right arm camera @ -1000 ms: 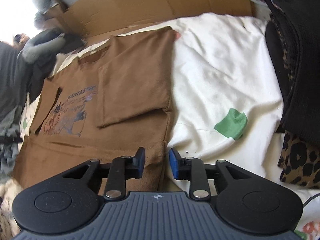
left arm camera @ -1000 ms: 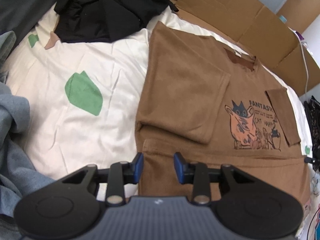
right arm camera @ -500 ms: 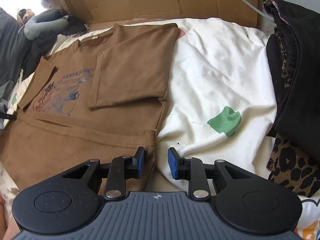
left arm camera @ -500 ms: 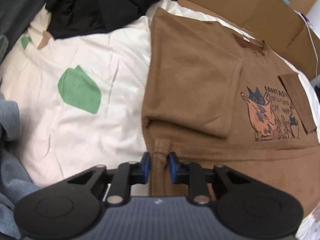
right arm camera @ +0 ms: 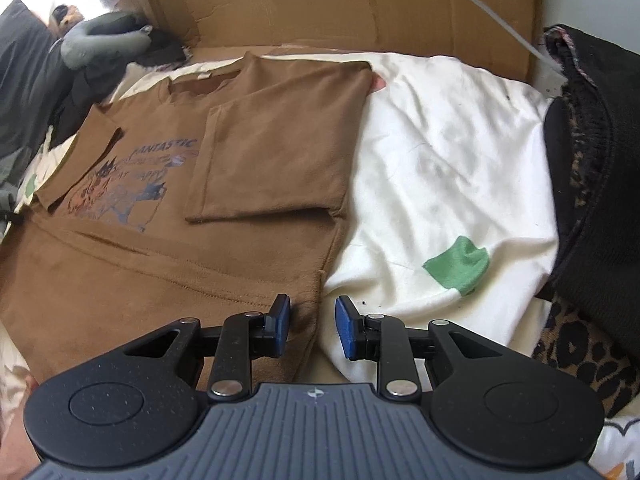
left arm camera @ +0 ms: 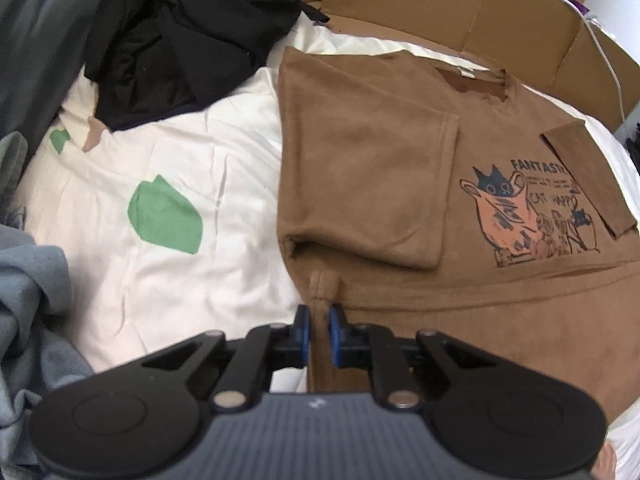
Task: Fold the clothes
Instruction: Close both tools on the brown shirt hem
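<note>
brown T-shirt point(left arm camera: 360, 168), "FANTASTIC" print point(right arm camera: 168, 146), left gripper point(left arm camera: 319, 334) pinching hem

Print on chest of brown T-shirt point(left arm camera: 360, 168): heading "FANTASTIC" point(right arm camera: 166, 145) in capitals above a cat drawing point(left arm camera: 494, 182); "CAT HAPPY" point(left arm camera: 554, 199) beneath, partly cut by folded sleeve point(left arm camera: 588, 184). Smaller lines between too fine to read.

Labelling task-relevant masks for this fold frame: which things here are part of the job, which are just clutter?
In the job:
- brown T-shirt, sleeves folded in
- left hand-held gripper, jaws just closed on a pinch of the shirt's hem
- right hand-held gripper, open over the hem's other corner

Lying about:
- black clothes
- grey-blue garment
- leopard-print fabric
- cardboard
- white sheet
</note>
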A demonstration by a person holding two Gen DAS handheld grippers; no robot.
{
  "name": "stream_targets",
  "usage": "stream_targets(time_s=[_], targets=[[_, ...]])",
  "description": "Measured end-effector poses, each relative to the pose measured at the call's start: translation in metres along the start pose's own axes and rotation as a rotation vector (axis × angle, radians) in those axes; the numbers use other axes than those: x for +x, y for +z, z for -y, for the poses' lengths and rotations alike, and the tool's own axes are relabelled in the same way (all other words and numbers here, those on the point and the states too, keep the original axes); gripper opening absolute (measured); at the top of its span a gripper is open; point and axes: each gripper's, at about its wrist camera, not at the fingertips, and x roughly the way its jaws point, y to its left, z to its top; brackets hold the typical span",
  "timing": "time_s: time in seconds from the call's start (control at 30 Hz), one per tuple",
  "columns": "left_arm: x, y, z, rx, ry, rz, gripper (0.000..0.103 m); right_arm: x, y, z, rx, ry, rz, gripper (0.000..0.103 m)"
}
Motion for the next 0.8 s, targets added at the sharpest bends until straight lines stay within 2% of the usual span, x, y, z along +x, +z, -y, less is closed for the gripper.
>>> stream_targets(time_s=[0.13,0.2,0.23,0.33,0.53,0.6,0.67,0.7,0.77,0.8], targets=[[-0.006,0.000,0.004,0.016,-0.005,0.024,0.007,0.007,0.003,-0.002,-0.017,0.011,-0.009,0.028],[-0.008,0.000,0.005,0.022,-0.009,0.033,0.007,0.006,0.006,-0.001,-0.016,0.014,0.002,0.018],[-0.008,0.001,0.004,0.020,-0.011,0.035,0.007,0.005,0.007,-0.001,-0.015,0.014,0.008,0.007],[-0.010,0.002,0.001,0.002,-0.014,0.052,0.006,0.001,0.010,0.003,0.012,0.016,0.025,0.005],[-0.010,0.001,-0.021,-0.127,-0.016,0.073,0.005,-0.007,0.012,0.022,0.181,0.041,0.070,0.005],[-0.008,0.000,-0.028,-0.173,-0.027,0.067,0.005,-0.003,0.012,0.025,0.201,0.032,0.054,0.007],[-0.004,-0.002,-0.028,-0.173,-0.024,0.061,0.005,-0.005,0.011,0.028,0.206,0.043,0.055,0.007],[-0.003,-0.003,-0.027,-0.161,-0.024,0.059,0.005,-0.007,0.011,0.029,0.209,0.052,0.058,0.009],[0.001,-0.003,-0.027,-0.148,-0.020,0.052,0.005,-0.011,0.010,0.030,0.199,0.059,0.060,0.023],[0.002,-0.004,-0.027,-0.150,-0.020,0.050,0.005,-0.013,0.010,0.030,0.186,0.058,0.059,0.025]])
